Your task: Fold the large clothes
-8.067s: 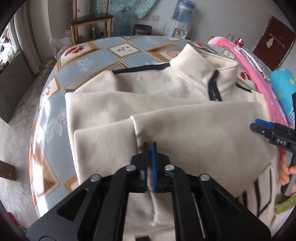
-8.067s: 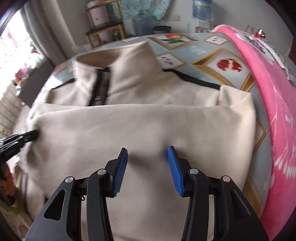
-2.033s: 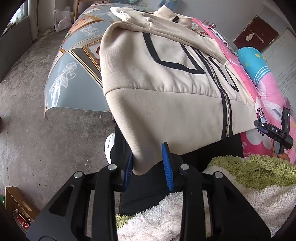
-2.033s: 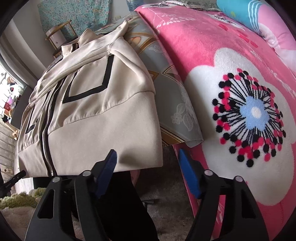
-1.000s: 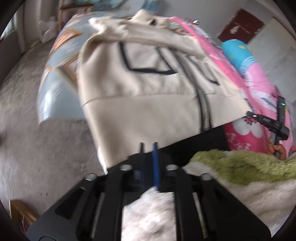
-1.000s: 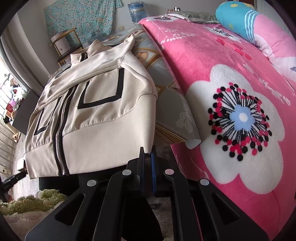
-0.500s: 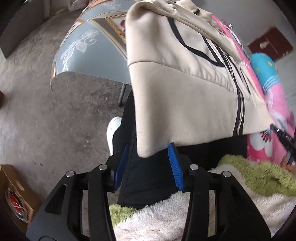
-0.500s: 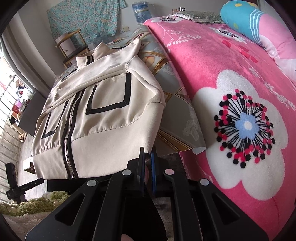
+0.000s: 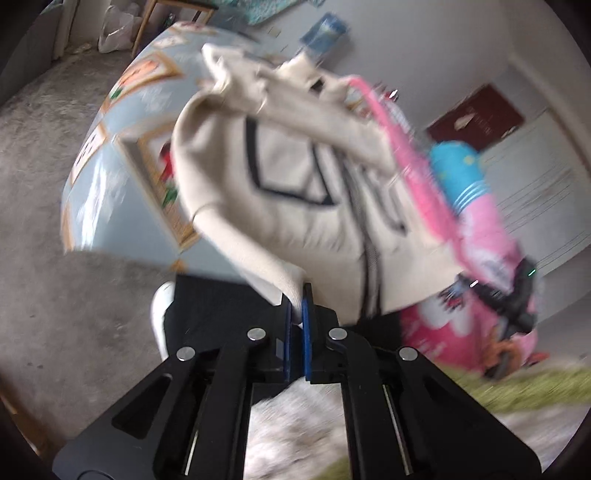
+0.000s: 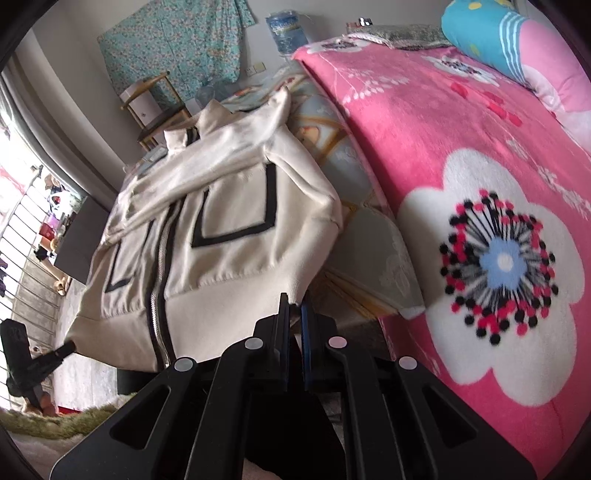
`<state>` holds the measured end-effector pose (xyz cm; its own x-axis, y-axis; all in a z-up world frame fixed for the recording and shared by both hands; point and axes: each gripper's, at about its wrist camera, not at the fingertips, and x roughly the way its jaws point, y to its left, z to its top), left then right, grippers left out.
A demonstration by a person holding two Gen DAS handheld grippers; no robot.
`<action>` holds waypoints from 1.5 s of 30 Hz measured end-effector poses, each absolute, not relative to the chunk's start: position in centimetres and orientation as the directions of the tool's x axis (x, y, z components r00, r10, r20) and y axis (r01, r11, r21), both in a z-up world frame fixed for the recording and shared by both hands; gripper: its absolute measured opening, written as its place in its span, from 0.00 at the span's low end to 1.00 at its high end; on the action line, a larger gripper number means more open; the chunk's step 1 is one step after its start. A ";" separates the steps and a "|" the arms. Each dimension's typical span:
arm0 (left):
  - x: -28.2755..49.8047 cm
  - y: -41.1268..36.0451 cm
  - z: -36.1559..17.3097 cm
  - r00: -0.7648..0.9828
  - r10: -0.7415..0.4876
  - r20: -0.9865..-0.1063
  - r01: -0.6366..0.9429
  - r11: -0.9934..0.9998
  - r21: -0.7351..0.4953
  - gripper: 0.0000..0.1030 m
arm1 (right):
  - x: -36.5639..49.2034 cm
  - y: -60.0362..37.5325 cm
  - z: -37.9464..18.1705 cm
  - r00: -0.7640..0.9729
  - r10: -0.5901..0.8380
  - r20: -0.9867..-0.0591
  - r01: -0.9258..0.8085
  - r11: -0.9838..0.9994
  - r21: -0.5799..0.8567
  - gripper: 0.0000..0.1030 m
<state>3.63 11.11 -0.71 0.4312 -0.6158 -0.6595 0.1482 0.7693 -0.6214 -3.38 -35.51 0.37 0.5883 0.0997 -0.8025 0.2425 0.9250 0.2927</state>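
Observation:
A cream zip jacket (image 9: 295,177) with black trim lies front up on the table, its hem hanging over the near edge. My left gripper (image 9: 295,306) has its jaws closing on the hem's left corner, and the blue pads pinch the cloth. My right gripper (image 10: 293,310) is shut on the hem's right corner of the jacket (image 10: 229,236). Each gripper shows in the other's view: the left gripper (image 10: 55,354) at the far left, the right gripper (image 9: 491,295) at the right, blurred. The left wrist view is smeared by motion.
The table (image 9: 110,177) wears a blue patterned cloth (image 10: 369,236). A pink flowered blanket (image 10: 461,166) covers the bed on the right, with a blue pillow (image 10: 480,22). A wooden chair (image 10: 155,107) and a water bottle (image 10: 286,33) stand at the back. The person's fleece sleeve (image 9: 517,387) fills the foreground.
The left jaws stood open around the hem corner half a second ago; now they pinch it and have lifted it. The right gripper keeps its grip and has hardly moved.

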 end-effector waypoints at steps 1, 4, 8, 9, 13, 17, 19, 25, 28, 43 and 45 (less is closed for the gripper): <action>4.2 11.2 -0.3 0.441 -0.626 -0.644 0.148 0.758 -0.635 0.04 | -2.9 -35.5 0.8 0.598 0.102 -0.795 0.232 0.928 0.293 0.05; 6.4 11.7 0.8 0.477 -0.639 -0.603 0.146 0.734 -0.663 0.04 | -1.0 -35.6 1.9 0.624 0.097 -0.775 0.207 0.936 0.284 0.05; 10.2 12.3 1.3 0.511 -0.632 -0.583 0.126 0.726 -0.676 0.04 | 2.7 -35.5 3.4 0.668 0.080 -0.740 0.170 0.952 0.256 0.05; 11.4 12.3 1.4 0.516 -0.624 -0.586 0.118 0.730 -0.673 0.04 | 3.7 -35.5 3.7 0.677 0.083 -0.731 0.161 0.953 0.257 0.05; 16.0 12.8 1.7 0.536 -0.594 -0.600 0.096 0.749 -0.656 0.04 | 8.9 -35.8 4.3 0.701 0.099 -0.706 0.132 0.955 0.266 0.05; 20.5 13.0 0.4 0.535 -0.540 -0.650 0.055 0.790 -0.611 0.05 | 14.8 -37.0 2.7 0.693 0.090 -0.716 0.163 0.947 0.277 0.05; 22.4 13.1 -1.1 0.518 -0.519 -0.679 0.020 0.802 -0.597 0.06 | 17.5 -37.9 0.6 0.673 0.081 -0.735 0.205 0.934 0.291 0.06; 24.7 15.3 -3.4 0.534 -0.433 -0.726 -0.099 0.821 -0.562 0.21 | 20.4 -40.3 -3.6 0.606 0.057 -0.793 0.316 0.898 0.306 0.31; 23.8 16.8 -3.0 0.560 -0.410 -0.720 -0.117 0.821 -0.559 0.22 | 19.2 -41.4 -2.7 0.638 0.047 -0.769 0.333 0.883 0.330 0.50; 15.1 17.1 -5.3 0.481 -0.428 -0.765 -0.206 0.793 -0.574 0.49 | 10.6 -41.1 -4.8 0.539 0.133 -0.831 0.395 0.832 0.390 0.62; 15.4 17.0 -5.6 0.491 -0.457 -0.742 -0.207 0.766 -0.609 0.49 | 11.0 -40.8 -5.0 0.550 0.164 -0.819 0.373 0.829 0.416 0.62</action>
<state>15.36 16.96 -5.62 0.4914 -0.4565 -0.7417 -0.2073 0.7658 -0.6087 10.98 -40.78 -5.01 0.5497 0.1641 -0.8191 0.3729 0.8292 0.4164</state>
